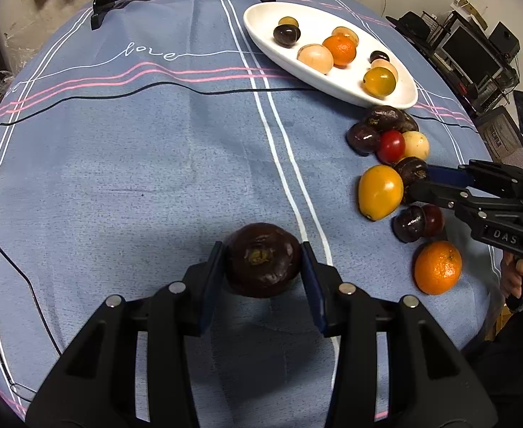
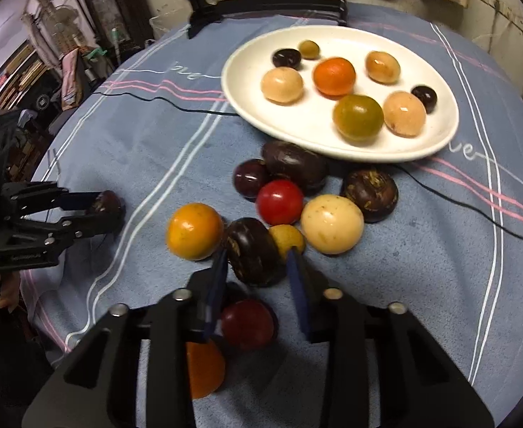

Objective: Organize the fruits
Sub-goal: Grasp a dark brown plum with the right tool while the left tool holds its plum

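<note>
Left gripper point(image 1: 262, 267) clamped on a dark brown fruit point(image 1: 263, 259), both blue pads pressed to its sides, over the blue tablecloth point(image 1: 136, 164).

Right gripper point(image 2: 257, 260) closed around a dark purple fruit point(image 2: 252, 249) within the loose pile. Just left of its fingers, a yellow-orange fruit point(image 2: 194, 232); just ahead, a red tomato point(image 2: 279, 201) and a pale yellow fruit point(image 2: 332, 223); under the jaws, a dark red fruit point(image 2: 247, 324).

Further ahead, a white plate point(image 2: 247, 107) holding 8 fruits, among them an orange point(image 2: 334, 76).

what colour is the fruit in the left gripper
Dark maroon-brown fruit, clearest in the left wrist view.
</note>
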A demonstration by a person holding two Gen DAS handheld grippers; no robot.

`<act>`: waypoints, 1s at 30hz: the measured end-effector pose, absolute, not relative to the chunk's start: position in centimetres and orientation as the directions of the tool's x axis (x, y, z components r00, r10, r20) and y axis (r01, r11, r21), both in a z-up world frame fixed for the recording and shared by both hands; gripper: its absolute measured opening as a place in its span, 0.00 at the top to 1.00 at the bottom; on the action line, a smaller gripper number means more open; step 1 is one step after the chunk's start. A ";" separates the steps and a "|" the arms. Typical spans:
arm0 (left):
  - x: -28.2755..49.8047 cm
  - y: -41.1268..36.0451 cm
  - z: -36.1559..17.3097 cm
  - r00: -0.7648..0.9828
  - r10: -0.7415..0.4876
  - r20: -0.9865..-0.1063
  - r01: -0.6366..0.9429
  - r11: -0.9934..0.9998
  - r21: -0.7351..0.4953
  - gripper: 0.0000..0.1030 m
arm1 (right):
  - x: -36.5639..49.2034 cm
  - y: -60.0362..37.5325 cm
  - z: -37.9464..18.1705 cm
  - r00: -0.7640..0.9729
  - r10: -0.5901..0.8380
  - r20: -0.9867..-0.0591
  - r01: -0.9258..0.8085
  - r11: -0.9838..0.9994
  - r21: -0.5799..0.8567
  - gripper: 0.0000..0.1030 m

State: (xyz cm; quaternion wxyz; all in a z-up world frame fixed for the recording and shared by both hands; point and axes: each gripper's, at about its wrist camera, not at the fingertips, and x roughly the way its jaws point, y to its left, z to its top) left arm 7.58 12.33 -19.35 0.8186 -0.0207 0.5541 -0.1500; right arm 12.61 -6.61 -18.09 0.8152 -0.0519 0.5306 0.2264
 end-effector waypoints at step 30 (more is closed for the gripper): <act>10.2 9.0 -19.8 0.324 -0.308 -0.895 0.271 0.936 -0.224 0.58 | 12.9 -8.8 -17.7 0.271 0.404 -0.874 -0.435 0.861 0.263 0.86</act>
